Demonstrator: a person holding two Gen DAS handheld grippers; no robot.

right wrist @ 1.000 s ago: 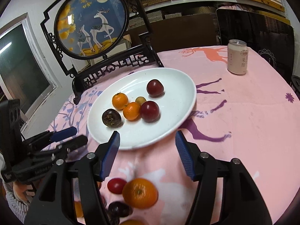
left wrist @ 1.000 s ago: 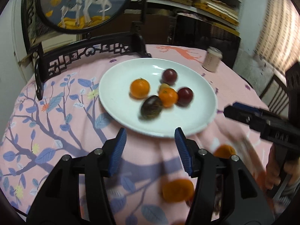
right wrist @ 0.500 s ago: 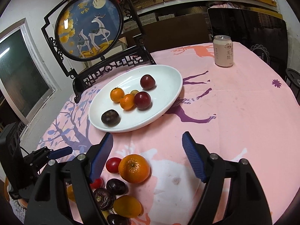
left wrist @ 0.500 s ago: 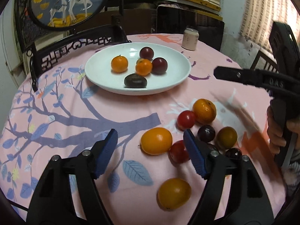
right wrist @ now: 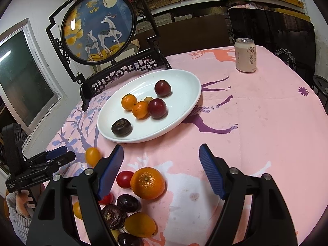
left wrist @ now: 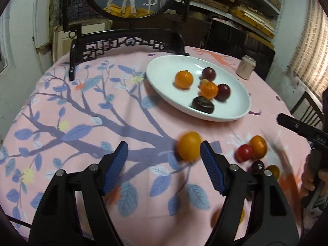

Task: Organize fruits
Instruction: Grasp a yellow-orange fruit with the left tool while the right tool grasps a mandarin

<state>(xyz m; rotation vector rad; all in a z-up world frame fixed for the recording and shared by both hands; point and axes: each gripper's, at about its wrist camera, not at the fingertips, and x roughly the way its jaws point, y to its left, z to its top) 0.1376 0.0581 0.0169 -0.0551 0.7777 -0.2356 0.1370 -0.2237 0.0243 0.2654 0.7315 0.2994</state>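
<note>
Left tool (left wrist: 164, 160) nearer yellow fruit (left wrist: 189, 148)

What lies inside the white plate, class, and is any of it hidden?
The white plate holds two oranges, two dark red fruits, one dark brown fruit and a small yellowish fruit, mostly hidden behind the others.

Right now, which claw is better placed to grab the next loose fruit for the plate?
Left. The left claw is open, with the yellow-orange fruit just inside its right finger. The right claw is open above the big orange, not framing it.
</note>
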